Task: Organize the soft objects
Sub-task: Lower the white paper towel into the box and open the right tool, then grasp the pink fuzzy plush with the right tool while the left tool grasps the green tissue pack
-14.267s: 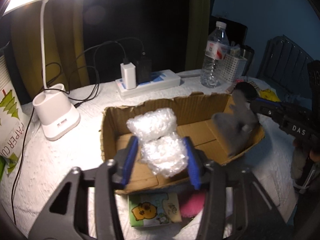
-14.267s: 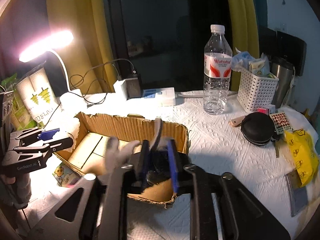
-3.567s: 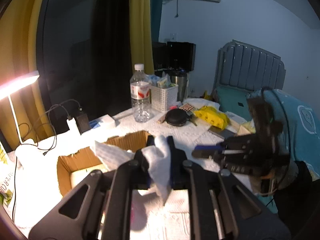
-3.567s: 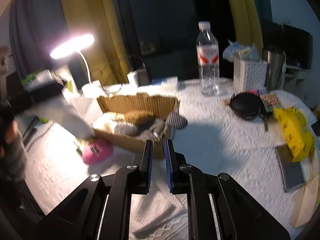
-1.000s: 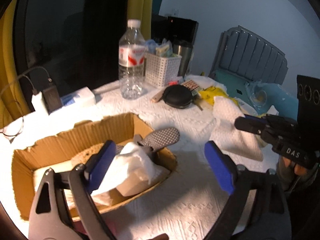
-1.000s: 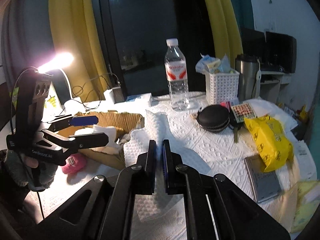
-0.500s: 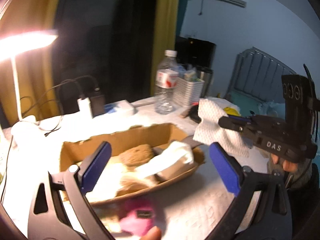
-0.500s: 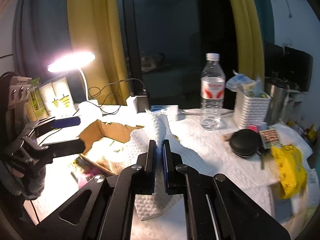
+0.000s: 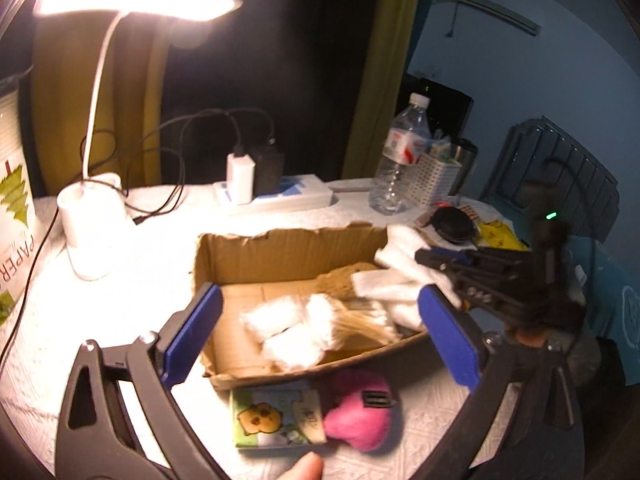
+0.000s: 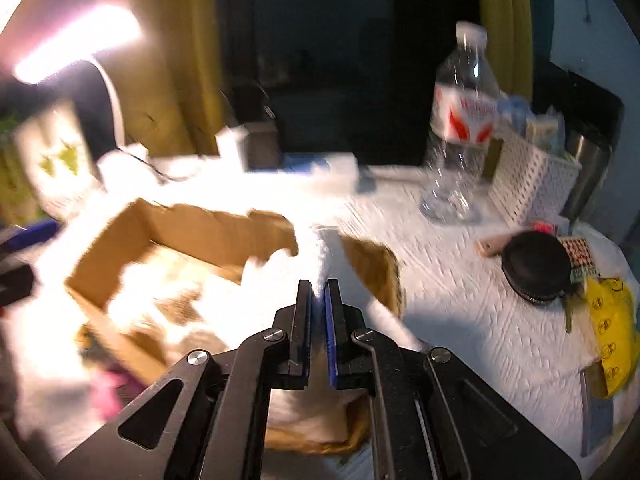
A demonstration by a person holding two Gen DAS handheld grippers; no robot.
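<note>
A brown cardboard box (image 9: pixel 280 248) sits on the white-covered table and holds several soft things: white bubble wrap (image 9: pixel 288 328), a tan knit piece (image 9: pixel 340 280). My left gripper (image 9: pixel 320 328) is open and empty, above the box's near side. My right gripper (image 10: pixel 318 296) is shut on a white paper towel (image 10: pixel 324 256) and holds it over the box's right end (image 10: pixel 372 264); it shows in the left wrist view (image 9: pixel 452 258) with the towel (image 9: pixel 400 276) draped into the box. A pink plush (image 9: pixel 360 412) and a tissue pack (image 9: pixel 272 420) lie in front of the box.
A lit desk lamp (image 9: pixel 92 232) stands at the back left, with a power strip and chargers (image 9: pixel 260 188) behind the box. A water bottle (image 10: pixel 460 132), white basket (image 10: pixel 532 176), black round case (image 10: pixel 536 268) and yellow packet (image 10: pixel 612 340) are at the right.
My right gripper has carried the paper towel left and down over the box's right end. My left gripper has dropped closer to the box, still open.
</note>
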